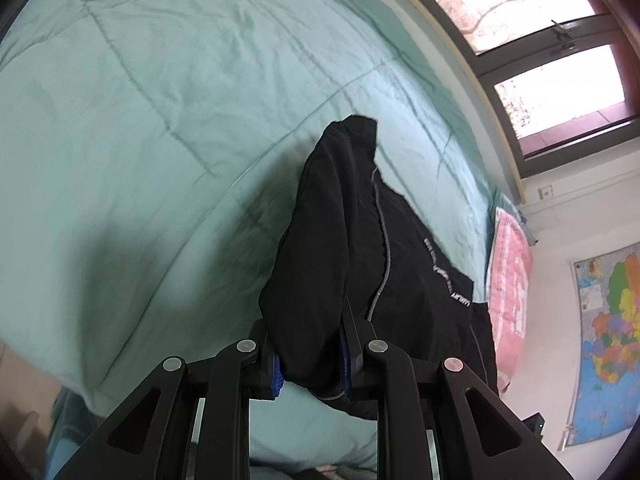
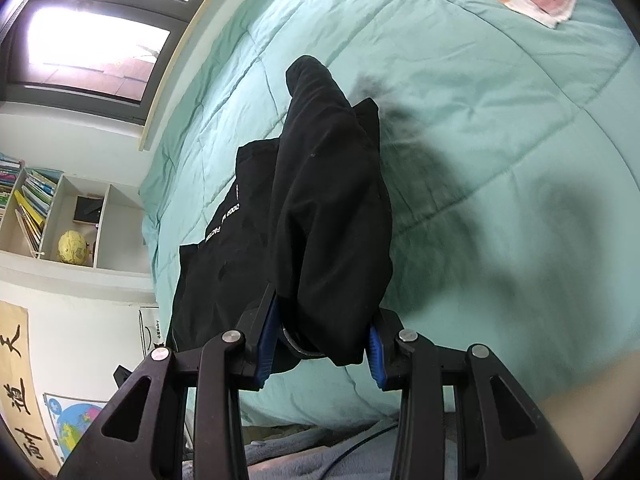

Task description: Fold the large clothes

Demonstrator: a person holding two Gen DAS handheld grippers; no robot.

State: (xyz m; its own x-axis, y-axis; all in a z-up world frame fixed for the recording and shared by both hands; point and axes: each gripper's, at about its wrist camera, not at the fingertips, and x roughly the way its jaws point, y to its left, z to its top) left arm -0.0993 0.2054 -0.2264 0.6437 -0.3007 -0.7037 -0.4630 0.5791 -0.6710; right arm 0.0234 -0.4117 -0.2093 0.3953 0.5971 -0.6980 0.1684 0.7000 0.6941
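Observation:
A large black garment with a grey zip line and white lettering hangs over a bed with a mint green quilt. My left gripper is shut on a bunched edge of it, blue pads pressing the cloth from both sides. In the right wrist view the same black garment drapes down from my right gripper, which is shut on a thick fold of it. The cloth stretches between the two grippers and its lower end trails towards the quilt. Its far side is hidden.
A pink folded cloth lies at the bed's edge, near a wall map. A window runs along the bed. A shelf with books and a yellow globe stands by the wall. Grey cloth lies below the right gripper.

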